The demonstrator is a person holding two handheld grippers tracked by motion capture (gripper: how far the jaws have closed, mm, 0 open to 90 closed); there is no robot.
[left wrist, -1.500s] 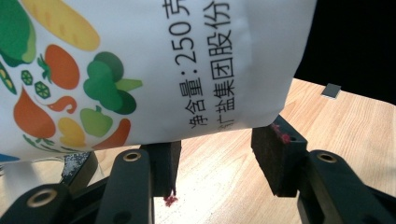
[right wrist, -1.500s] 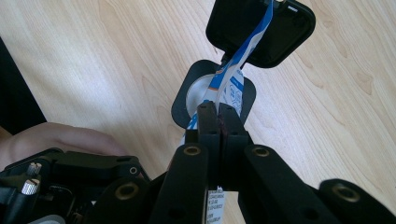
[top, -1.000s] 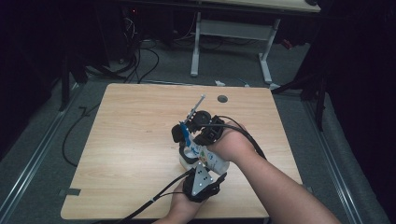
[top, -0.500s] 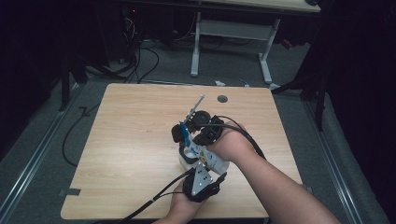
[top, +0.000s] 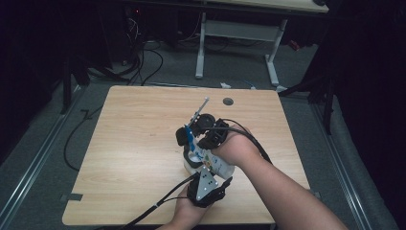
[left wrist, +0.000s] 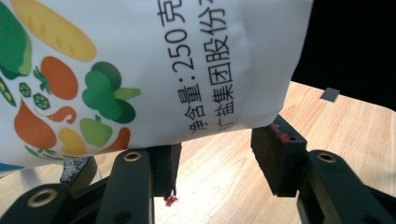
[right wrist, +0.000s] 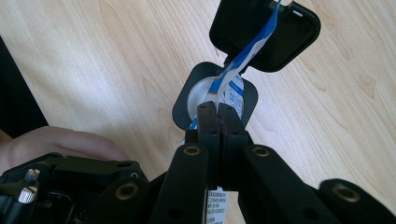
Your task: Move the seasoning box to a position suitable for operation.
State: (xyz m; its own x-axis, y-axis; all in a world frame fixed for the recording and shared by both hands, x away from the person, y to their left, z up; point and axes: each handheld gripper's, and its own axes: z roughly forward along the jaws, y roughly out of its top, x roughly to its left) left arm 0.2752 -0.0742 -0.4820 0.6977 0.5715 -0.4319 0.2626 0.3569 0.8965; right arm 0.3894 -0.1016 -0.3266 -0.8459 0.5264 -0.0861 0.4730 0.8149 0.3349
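White vegetable-printed bag [left wrist: 154, 70] is held unmoved: base gripped by left tongs [left wrist: 223, 151], top edge pinched by right tongs [right wrist: 218, 109]; opening seems stalled.

White vegetable-printed bag [left wrist: 154, 60] pinched over black container [right wrist: 215, 100].

You work at a light wooden counter [top: 129, 158] with a round cable hole [top: 228, 101] near its far edge, standing on a grey floor [top: 43, 143] with black cables [top: 143, 62] trailing across it, while a white-legged desk [top: 239, 43] stands behind in near darkness.
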